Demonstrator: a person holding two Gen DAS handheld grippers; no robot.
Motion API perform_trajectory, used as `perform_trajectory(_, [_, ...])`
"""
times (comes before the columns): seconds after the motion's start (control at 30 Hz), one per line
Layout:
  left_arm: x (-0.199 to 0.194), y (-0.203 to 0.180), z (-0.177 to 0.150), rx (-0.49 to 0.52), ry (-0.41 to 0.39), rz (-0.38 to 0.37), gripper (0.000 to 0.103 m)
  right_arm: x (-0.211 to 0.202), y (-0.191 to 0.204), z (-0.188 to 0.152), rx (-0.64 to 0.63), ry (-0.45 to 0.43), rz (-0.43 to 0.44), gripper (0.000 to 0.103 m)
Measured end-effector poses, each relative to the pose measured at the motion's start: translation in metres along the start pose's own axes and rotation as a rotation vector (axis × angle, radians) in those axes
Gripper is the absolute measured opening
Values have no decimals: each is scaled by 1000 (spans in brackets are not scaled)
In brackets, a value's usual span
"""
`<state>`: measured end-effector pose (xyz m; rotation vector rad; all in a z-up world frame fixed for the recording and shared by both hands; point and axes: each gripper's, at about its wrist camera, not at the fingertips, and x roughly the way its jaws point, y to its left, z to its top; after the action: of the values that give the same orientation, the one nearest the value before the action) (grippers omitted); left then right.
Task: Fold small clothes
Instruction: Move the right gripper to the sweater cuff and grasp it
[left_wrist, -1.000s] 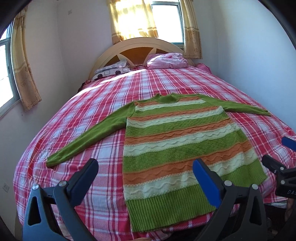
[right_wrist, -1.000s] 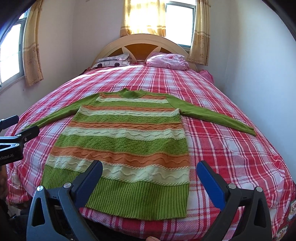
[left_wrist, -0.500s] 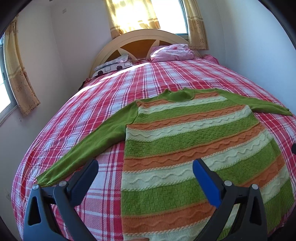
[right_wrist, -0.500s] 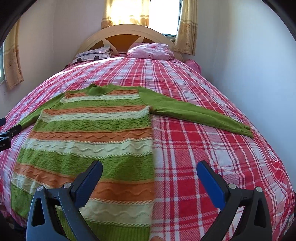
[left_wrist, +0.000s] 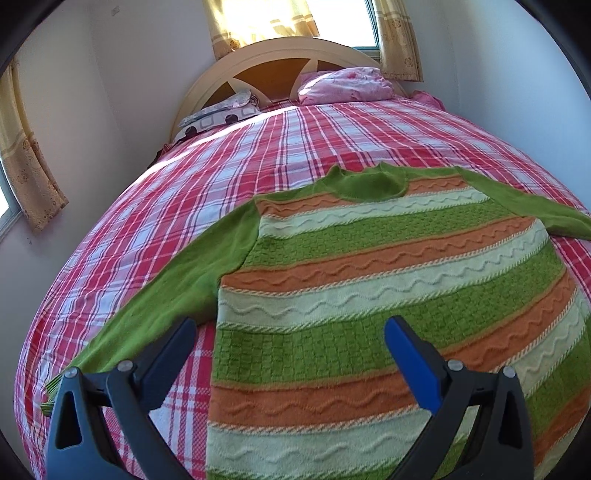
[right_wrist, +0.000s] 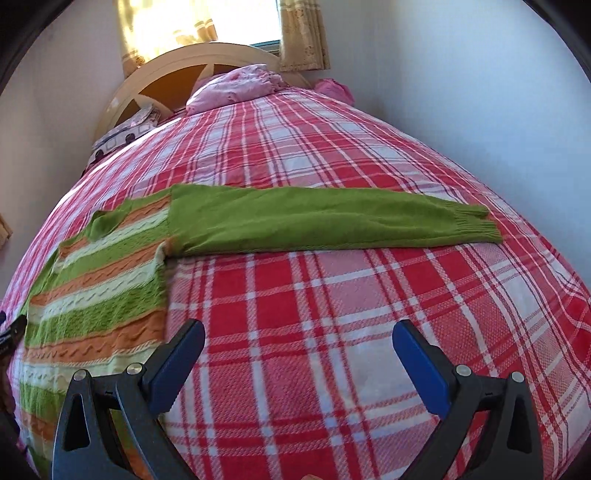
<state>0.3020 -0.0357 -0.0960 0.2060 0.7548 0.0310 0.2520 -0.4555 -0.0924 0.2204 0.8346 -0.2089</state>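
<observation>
While advanced from bed's foot: left tool (left_wrist: 288, 339), right tool (right_wrist: 299, 341) (both spread, empty) nearing sweater (left_wrist: 388, 280) sleeves; folding unstarted.

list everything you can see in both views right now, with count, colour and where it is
sweater: 1, green, orange and cream stripes with plain green sleeves, spread flat on the bed, both sleeves stretched out sideways
bedspread: 1, red, pink and white plaid, covers the bed under the sweater
pink pillow: 1, pink, head of the bed on the wall side
patterned pillow: 1, pale with dark spots, head of the bed on the other side
headboard: 1, cream frame with orange-brown panels, arched, behind the pillows
curtains: yellow-beige, at the window behind the headboard; another at the side window
left claw: 1, black with blue pads, open, above the sweater's body
right claw: 1, black with blue pads, open, above bare bedspread below the sleeve
</observation>
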Motion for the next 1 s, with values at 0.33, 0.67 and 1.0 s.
perform_trajectory(0.33, [42,-33,26,22,23,-24,103,11,-114,18,288,-10,-19,99])
perform_trajectory(0.67, [71,-43,32,-1,63,-52,103,5,-214,7,567,-39,-32,67])
perform_trajectory(1.0, [79,-31,32,-78,83,-66,103,20,-241,27,644,-63,48,56])
